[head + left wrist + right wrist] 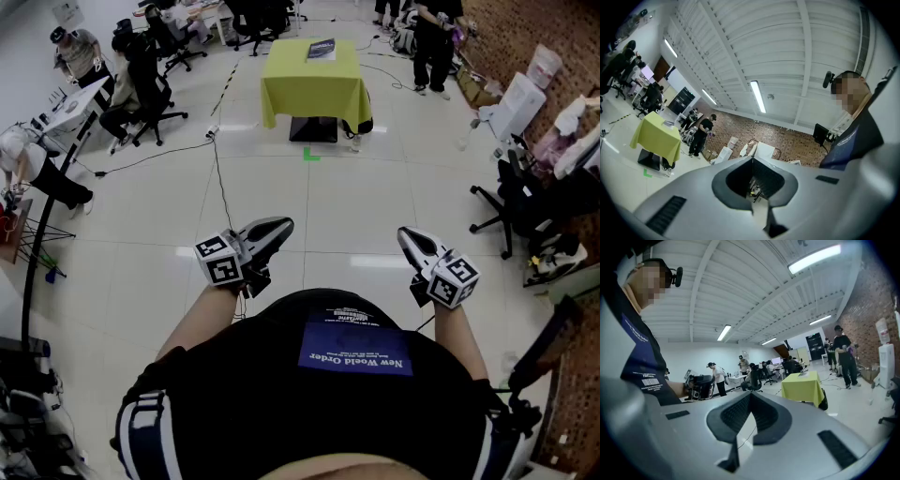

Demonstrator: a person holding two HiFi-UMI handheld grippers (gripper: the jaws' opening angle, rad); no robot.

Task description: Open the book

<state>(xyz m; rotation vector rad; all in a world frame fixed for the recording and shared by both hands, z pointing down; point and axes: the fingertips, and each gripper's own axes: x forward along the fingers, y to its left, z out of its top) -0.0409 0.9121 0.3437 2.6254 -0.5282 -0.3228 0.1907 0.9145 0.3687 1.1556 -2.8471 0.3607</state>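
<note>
Both grippers are clenched on nothing. The left gripper and the right gripper are held out in front of the person's chest, well apart from each other, above bare floor. In the left gripper view its jaws meet at the tips with only a small diamond-shaped gap behind them, and nothing sits in it. The right gripper view shows the same: jaws together, empty.

A pale tiled floor fills most of the head view. Far ahead on it stands a table draped in a yellow-green cloth that hangs down over every side. Black office chairs stand along the left with people seated at desks, and another person stands beyond the table's far right corner.

A dark cable runs across the floor from the table's left side toward the person.

On the table lies the book, closed and flat, near the far edge and a little right of the middle, well apart from both grippers. A small green tape mark sits on the floor just before the table's near edge.
</note>
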